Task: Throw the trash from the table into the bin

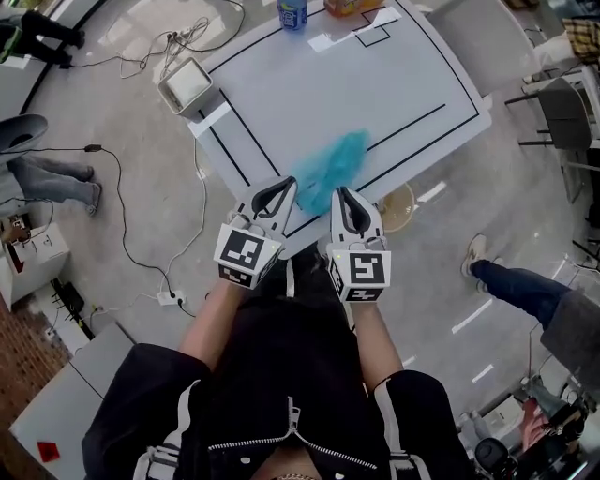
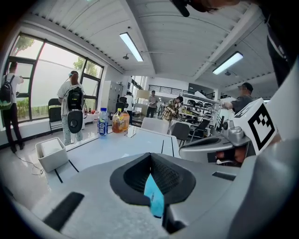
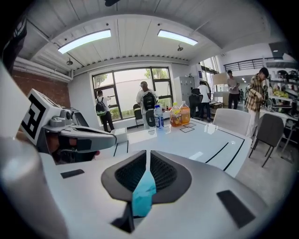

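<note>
Because the blue wrapper (image 1: 330,169) is limp and wide, I have it pinched from two sides. My left hand-held gripper (image 1: 286,185) is clenched on one edge and my right hand-held gripper (image 1: 342,194) on the other. Each one's own view shows a blue strip trapped between closed jaws. Held this way the wrapper is spread between them rather than dangling, and it hangs over the near corner of the bench (image 1: 309,84), blurred in the head view.

At the far end of the bench stand a blue-labelled bottle (image 1: 292,13) and an orange drink bottle (image 1: 352,6), well apart from the wrapper.

Two possible bins show on the floor: a white square box (image 1: 187,86) just beside the bench's left side, and a round tan container (image 1: 398,208) by its near right corner. I cannot tell which is meant.

I judge the pickup done and the drop not yet done. Both grips should release together over the opening, or the wrapper may snag on one jaw.
</note>
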A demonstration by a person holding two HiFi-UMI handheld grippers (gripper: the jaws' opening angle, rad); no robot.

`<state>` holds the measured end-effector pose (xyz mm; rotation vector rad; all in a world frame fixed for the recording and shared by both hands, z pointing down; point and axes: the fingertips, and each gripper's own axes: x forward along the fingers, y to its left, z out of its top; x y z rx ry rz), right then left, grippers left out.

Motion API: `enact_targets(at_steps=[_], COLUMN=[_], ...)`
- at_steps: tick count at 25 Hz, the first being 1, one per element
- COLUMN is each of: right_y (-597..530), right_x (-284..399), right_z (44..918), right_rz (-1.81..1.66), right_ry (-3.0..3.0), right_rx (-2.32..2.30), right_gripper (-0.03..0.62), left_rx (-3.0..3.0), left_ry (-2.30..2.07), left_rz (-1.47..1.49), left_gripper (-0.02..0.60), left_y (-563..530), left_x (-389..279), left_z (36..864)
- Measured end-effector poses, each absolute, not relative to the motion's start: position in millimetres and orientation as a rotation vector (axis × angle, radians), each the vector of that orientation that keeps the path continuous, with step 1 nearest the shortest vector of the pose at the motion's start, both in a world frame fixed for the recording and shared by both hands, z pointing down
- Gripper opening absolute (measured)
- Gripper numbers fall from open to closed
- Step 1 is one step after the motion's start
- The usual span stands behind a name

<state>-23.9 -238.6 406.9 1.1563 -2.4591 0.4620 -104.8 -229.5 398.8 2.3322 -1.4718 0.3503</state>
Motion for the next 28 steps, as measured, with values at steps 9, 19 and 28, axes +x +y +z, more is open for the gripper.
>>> enact_targets(at_steps=[9,19,28], right_y=[-277.9,-296.8,-300.7], right_x=[-29.4,-28.2,-37.9], right_z=[477.8,551.8,579.8], right_rz=[0.449,0.445,0.377], right_ry=[-2.357,-2.217,-2.123], right_rx=[1.104,1.021,0.93], right_gripper=[0.223,0.27,0.27], left_rx=[2.3,2.225,2.189], left_ry=[-1.45,-1.479,-1.488], left_rz=[0.348,0.38,0.396], left_gripper=[0.008,0.008,0.008], left_y=[-255.1,-250.5,-250.7], left_x=[-101.0,-120.1,-135.5], left_z=[424.7,448.5,461.0])
